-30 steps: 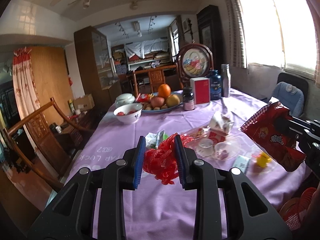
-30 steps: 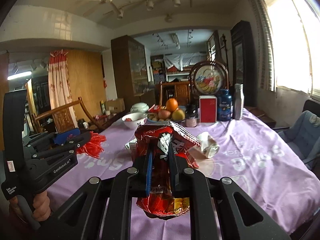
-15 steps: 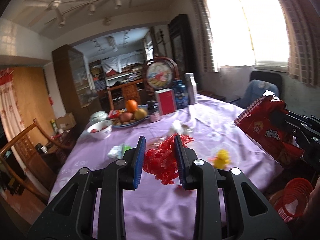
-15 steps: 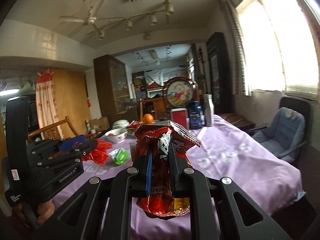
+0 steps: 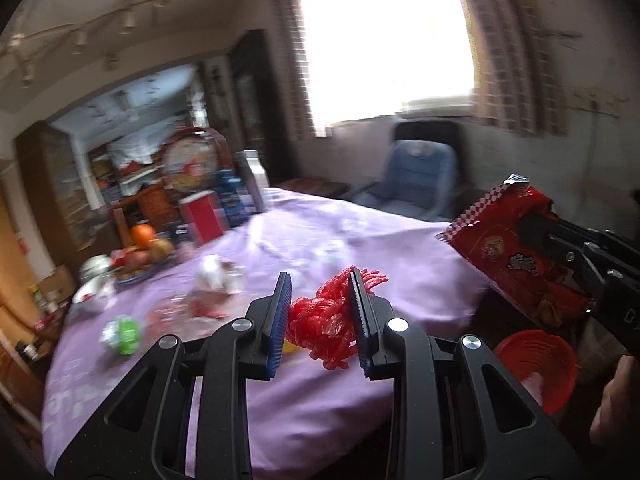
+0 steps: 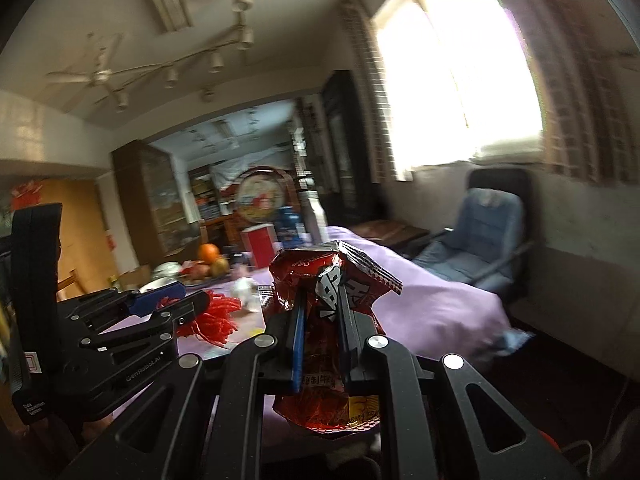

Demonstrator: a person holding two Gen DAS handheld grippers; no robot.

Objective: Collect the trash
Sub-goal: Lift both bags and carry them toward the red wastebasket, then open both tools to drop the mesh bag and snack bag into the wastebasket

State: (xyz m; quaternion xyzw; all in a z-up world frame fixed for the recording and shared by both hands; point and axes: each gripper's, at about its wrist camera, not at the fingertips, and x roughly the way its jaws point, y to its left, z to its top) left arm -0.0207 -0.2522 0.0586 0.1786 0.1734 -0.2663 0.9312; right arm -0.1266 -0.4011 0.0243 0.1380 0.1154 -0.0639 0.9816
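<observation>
Trash is in both grippers: the left gripper (image 5: pixel 320 312) has its fingers closed narrow on a red mesh net (image 5: pixel 326 328), and the right gripper (image 6: pixel 320 336) is clamped tight on a crumpled red snack bag (image 6: pixel 332 280); a second ago both were out over the middle of the purple table (image 5: pixel 320 240), facing the fruit plate (image 5: pixel 140 264) and the far cabinets, and they have since swung round toward the window side, so the table's near corner and the blue chair (image 5: pixel 416 176) now fill the view; a red basket (image 5: pixel 536 364) has come into sight low down beside the table edge, which I'd judge is where the load is headed, so the carry looks nearly done and the drop is what remains; both tools point slightly downward, rolled a little, side by side, with the snack bag above the basket; a green wrapper (image 5: pixel 124 334) and crumpled paper (image 5: pixel 218 278) lie on the cloth.
</observation>
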